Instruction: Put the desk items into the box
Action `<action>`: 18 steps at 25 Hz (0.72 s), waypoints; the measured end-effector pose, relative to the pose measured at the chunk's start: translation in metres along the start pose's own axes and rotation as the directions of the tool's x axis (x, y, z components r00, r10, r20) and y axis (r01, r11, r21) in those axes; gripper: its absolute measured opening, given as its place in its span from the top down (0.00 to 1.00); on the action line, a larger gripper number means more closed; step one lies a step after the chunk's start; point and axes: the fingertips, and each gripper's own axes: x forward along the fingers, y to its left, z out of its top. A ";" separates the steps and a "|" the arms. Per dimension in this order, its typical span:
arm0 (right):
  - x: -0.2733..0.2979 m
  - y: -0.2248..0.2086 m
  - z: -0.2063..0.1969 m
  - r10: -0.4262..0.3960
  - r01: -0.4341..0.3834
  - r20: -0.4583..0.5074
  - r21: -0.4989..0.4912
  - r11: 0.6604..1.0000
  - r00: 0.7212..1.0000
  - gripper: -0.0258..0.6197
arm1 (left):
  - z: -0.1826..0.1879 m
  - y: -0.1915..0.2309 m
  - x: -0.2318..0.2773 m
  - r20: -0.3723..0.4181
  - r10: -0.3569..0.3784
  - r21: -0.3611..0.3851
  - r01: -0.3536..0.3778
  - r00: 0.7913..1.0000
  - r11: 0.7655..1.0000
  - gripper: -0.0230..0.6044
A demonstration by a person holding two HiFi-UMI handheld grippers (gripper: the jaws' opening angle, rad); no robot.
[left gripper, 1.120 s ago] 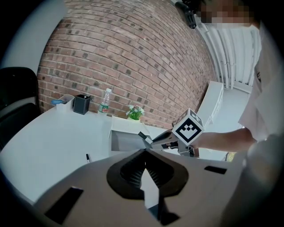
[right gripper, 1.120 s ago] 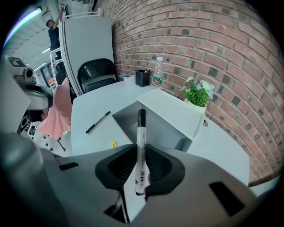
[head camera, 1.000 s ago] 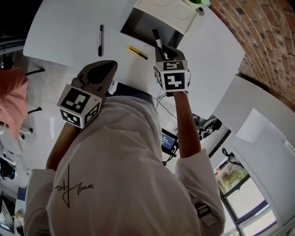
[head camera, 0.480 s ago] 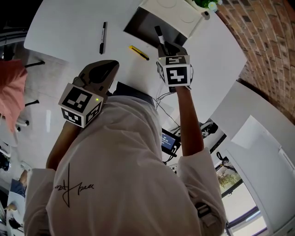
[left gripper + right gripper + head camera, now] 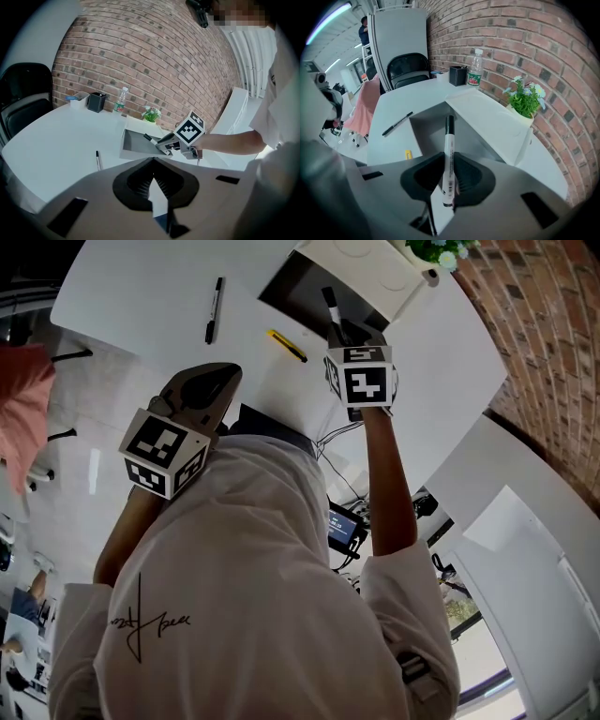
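Note:
The open box (image 5: 298, 289) with a grey inside and a raised white lid stands at the far side of the white table (image 5: 141, 296). My right gripper (image 5: 342, 332) is shut on a white marker with a black cap (image 5: 330, 310), whose tip hangs over the box's near edge. The right gripper view shows the marker (image 5: 449, 140) upright between the jaws, with the box (image 5: 431, 124) beyond it. My left gripper (image 5: 217, 381) is held near my chest, shut and empty. A black pen (image 5: 215, 310) and a small yellow item (image 5: 286, 345) lie on the table left of the box.
A potted plant (image 5: 525, 101) stands by the box lid at the brick wall. A water bottle (image 5: 475, 68) and a black holder (image 5: 458, 75) stand farther along the table, with a black chair (image 5: 410, 68) behind. A pink garment (image 5: 23, 427) is at the left.
My right gripper has carried the marker farther out, from the table in front of the box to over its near edge. The left gripper has stayed put.

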 end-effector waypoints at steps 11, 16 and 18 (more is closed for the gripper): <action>0.018 -0.006 0.000 0.022 -0.023 -0.030 -0.023 0.999 0.999 0.83 | -0.008 0.006 0.005 -0.017 0.018 -0.048 -0.019 1.000 0.999 0.95; 0.024 -0.007 -0.003 0.026 -0.028 -0.047 -0.034 0.999 0.999 0.83 | -0.008 0.008 0.005 -0.018 0.024 -0.059 -0.025 1.000 0.998 0.96; 0.027 -0.007 -0.003 0.023 -0.025 -0.050 -0.036 0.999 0.999 0.83 | -0.007 0.008 0.005 -0.013 0.026 -0.065 -0.027 1.000 0.997 0.96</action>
